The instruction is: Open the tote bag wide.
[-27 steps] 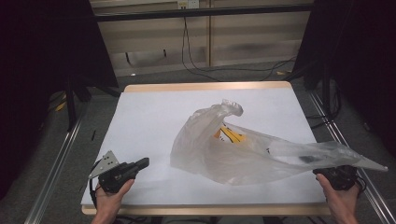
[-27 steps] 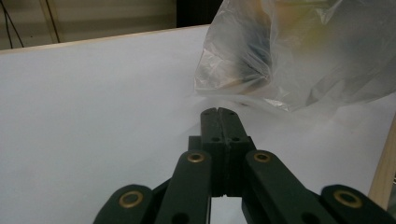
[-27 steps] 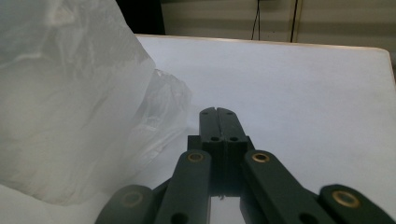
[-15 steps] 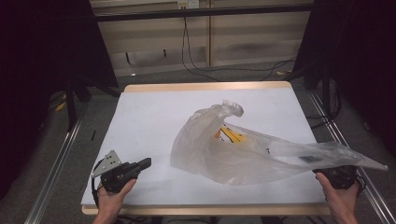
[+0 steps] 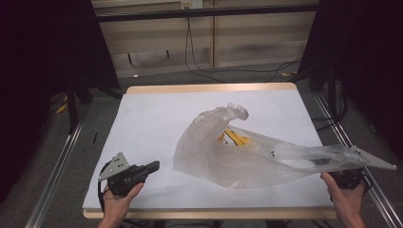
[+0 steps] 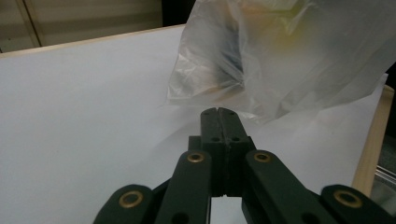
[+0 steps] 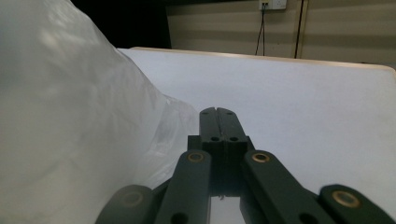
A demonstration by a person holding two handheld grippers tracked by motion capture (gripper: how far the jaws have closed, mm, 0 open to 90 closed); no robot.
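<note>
On worktop (image 5: 157, 123), centre-right: clear plastic bag (image 5: 228, 152) lies slumped, yellow item inside | left gripper (image 6: 218, 113) fingers pressed together, empty, parked just beside bag | right gripper (image 7: 218, 112) fingers likewise together, nothing seen gripped, bag draped alongside.

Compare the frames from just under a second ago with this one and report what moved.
Nothing visibly changed. The crumpled clear plastic bag lies in the same shape on the white table, the left gripper rests shut and empty near the front left edge, and the right gripper sits shut beside the bag's stretched end at the front right.
</note>
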